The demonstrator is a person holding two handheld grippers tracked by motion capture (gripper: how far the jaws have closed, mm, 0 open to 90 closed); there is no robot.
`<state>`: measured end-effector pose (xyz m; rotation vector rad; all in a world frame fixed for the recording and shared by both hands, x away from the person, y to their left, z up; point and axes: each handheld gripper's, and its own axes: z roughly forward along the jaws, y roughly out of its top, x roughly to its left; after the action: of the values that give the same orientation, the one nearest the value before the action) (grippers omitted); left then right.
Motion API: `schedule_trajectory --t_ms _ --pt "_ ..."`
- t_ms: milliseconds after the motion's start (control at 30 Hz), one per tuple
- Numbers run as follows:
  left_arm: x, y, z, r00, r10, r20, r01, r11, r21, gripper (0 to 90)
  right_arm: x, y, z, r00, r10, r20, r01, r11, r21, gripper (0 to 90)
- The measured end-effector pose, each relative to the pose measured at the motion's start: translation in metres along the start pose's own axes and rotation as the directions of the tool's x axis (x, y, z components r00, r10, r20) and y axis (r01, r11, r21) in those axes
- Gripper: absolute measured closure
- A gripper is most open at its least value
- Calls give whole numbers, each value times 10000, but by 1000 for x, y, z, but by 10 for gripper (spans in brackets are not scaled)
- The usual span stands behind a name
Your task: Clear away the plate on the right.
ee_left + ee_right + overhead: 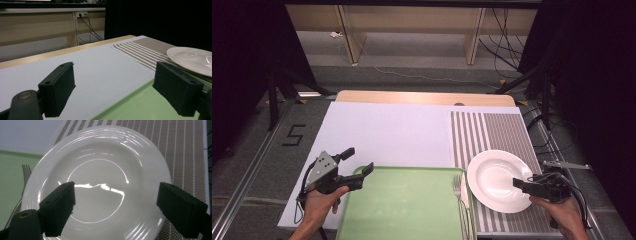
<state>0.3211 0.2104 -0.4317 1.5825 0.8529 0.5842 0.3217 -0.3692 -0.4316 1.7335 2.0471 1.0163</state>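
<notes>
A white plate (pixel 499 180) rests on a striped placemat (pixel 492 132) beside a green tray (pixel 404 205) holding a fork (pixel 458 192).

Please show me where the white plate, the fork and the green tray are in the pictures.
plate (pixel 494 175): high view, the middle of its bowl.
fork (pixel 457 186): high view, its neck just below the prongs.
tray (pixel 402 205): high view, a bare part of its floor.

Overhead light falls evenly on the surface (pixel 387 130), while the surroundings sink into near black. Bright glare streaks curve across the white plate (pixel 100 185) in the right gripper view. Both gripper views show their near black jaws soft and blurred, with soft shadows beneath.
</notes>
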Motion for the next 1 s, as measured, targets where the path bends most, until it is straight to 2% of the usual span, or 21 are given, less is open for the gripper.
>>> schedule_trajectory --t_ms 33,67,267,300,333,367,433,467,500,567,600,633,667,700,733,767,833,867,900,933,1000 --pt "0 0 0 10000 4 12 -4 10000 3 166 -3 -1 -1 10000 -47 -37 47 10000 -60 164" --pt "0 0 0 10000 9 11 -9 10000 18 166 -1 0 -7 9978 646 -117 -641 9970 440 164" --pt "0 0 0 10000 -7 -8 7 10000 14 166 -10 -5 -10 9945 1047 12 -1046 9931 526 168" --pt "0 0 0 10000 -10 -7 10 10000 7 166 -13 -8 -7 9969 791 0 -791 9964 290 168" --pt "0 0 0 10000 5 -3 -5 10000 14 166 -12 -7 -10 9927 1203 26 -1202 9909 597 168" --pt "0 0 0 10000 11 5 -11 10000 10 166 -14 -8 -8 9939 1104 43 -1105 9928 470 168" --pt "0 0 0 10000 6 13 -6 10000 13 166 -15 -10 -9 9914 1308 -12 -1304 9891 683 168" --pt "-1 0 0 10000 -3 17 3 10000 12 166 -17 -12 -7 9940 1086 81 -1089 9922 604 169" --pt "-1 0 0 10000 0 16 0 10000 12 166 -16 -11 -8 9896 1434 78 -1435 9860 851 171" --pt "0 0 0 10000 -3 14 3 10000 7 166 -17 -13 -8 9886 1500 -90 -1485 9846 920 183" --pt "0 0 0 10000 7 11 -7 10000 9 166 -17 -15 -4 9887 1501 48 -1501 9868 613 195" --pt "0 0 0 10000 7 15 -7 10000 17 166 -19 -16 -6 9917 1282 -79 -1270 9880 876 195" --pt "0 0 0 10000 2 27 -2 10000 23 166 -19 -15 -7 9877 1556 -143 -1527 9807 1223 195" --pt "0 0 0 10000 8 37 -8 10000 37 166 -18 -17 -3 9854 1700 -70 -1688 9820 850 196" --pt "0 0 0 10000 3 27 -3 10000 46 166 -20 -18 -1 9867 1623 -90 -1612 9839 771 197" --pt "-1 0 0 10000 13 29 -13 10000 56 166 -20 -18 -1 9817 1899 -106 -1882 9780 905 198" --pt "-1 0 0 10000 31 32 -31 10000 67 166 -21 -20 2 9801 1982 -135 -1958 9751 1039 210" --pt "-1 0 0 10000 15 30 -16 10000 66 166 -22 -20 2 9803 1960 -230 -1924 9754 1076 213" --pt "-1 0 0 10000 19 28 -20 10000 65 166 -25 -22 4 9870 1590 -231 -1557 9819 1083 219" --pt "-1 0 0 10000 21 26 -22 10000 67 166 -23 -18 -1 9785 2053 -197 -1978 9613 1916 221" --pt "-1 -1 1 10000 10 84 -10 10000 15 166 -24 -19 2 9811 1927 -149 -1874 9673 1708 235"
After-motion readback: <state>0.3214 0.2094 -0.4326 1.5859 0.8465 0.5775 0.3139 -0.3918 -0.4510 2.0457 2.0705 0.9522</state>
